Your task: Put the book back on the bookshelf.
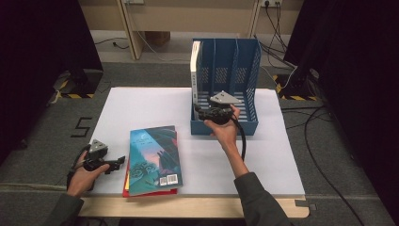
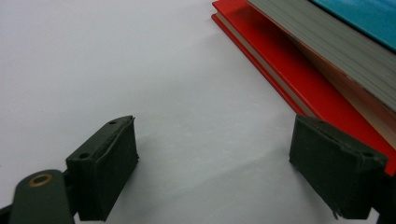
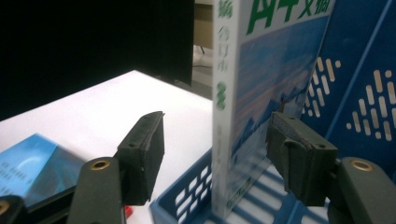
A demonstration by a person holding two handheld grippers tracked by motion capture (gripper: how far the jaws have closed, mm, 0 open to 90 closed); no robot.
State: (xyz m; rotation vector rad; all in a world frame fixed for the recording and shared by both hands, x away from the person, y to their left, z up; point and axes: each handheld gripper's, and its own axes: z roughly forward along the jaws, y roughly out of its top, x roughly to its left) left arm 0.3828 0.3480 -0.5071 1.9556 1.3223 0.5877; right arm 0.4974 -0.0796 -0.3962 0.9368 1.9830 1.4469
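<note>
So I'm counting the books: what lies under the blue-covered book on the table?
A red book lies under the blue-covered book, only its edges showing. Its cover is hidden.

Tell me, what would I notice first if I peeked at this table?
The blue file rack at the back of the white table, with a white book standing upright in its left slot. The right gripper sits open around that book. Nearer the person, a blue-covered book lies on a red one.
</note>
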